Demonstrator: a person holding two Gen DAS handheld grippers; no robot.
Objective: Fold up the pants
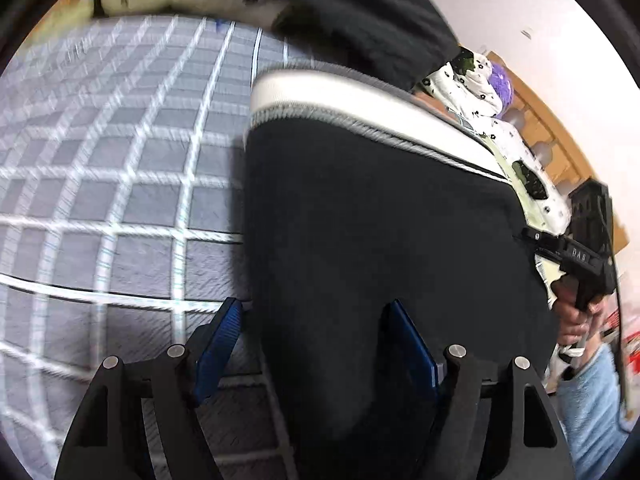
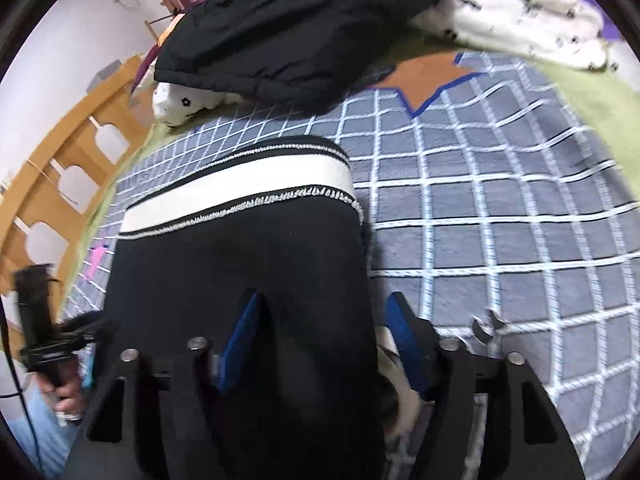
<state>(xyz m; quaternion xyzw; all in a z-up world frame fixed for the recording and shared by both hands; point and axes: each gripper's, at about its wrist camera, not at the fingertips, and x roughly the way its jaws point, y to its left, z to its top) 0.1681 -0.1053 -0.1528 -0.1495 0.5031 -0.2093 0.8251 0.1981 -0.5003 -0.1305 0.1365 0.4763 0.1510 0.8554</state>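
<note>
The black pants (image 1: 380, 216) with a white waistband (image 1: 340, 104) lie folded on a grey checked blanket (image 1: 120, 184). My left gripper (image 1: 316, 344) is open over the pants' left edge, its blue pads (image 1: 218, 344) spread apart, the cloth running between them. In the right wrist view the same pants (image 2: 240, 264) and waistband (image 2: 240, 184) show. My right gripper (image 2: 324, 340) is open over the pants' right edge, blue pads (image 2: 400, 332) apart. The right gripper's handle and hand show in the left view (image 1: 584, 264); the left one shows in the right view (image 2: 44, 344).
A black garment (image 2: 296, 20) and a white spotted quilt (image 2: 520, 12) are heaped at the far end of the bed. A wooden bed rail (image 2: 64, 152) runs along one side. An orange star patch (image 2: 432, 76) marks the blanket (image 2: 500, 208).
</note>
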